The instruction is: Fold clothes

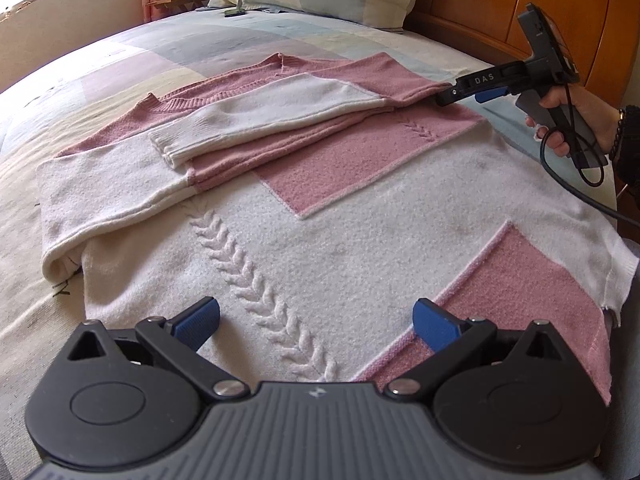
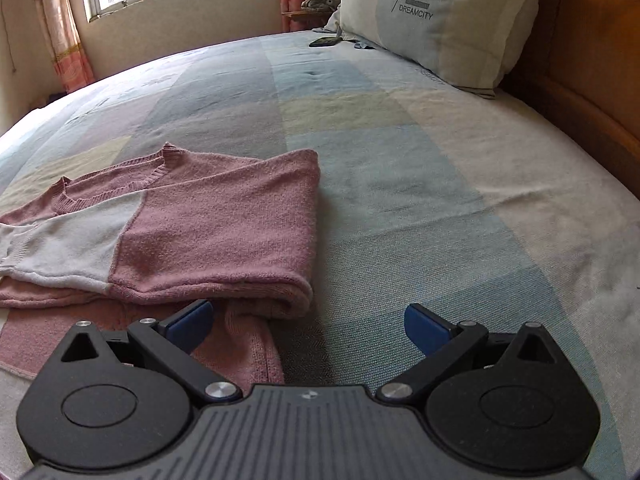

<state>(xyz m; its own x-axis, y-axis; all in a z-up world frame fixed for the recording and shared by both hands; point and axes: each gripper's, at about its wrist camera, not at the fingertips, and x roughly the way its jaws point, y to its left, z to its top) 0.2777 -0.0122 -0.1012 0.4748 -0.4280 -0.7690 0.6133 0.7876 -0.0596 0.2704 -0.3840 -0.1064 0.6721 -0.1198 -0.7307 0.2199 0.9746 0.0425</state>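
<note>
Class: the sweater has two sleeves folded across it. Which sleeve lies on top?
The right-side sleeve lies on top, its white cuff crossing the sweater; the other sleeve stays along the left edge, partly beneath.

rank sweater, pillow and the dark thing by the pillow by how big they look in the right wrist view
1. Pillow and sweater: they look about alike. The sweater is cut off at the left edge and lies nearer the camera, so I won't rank them.
2. Dark thing: by far the smallest, and farthest away.
</note>
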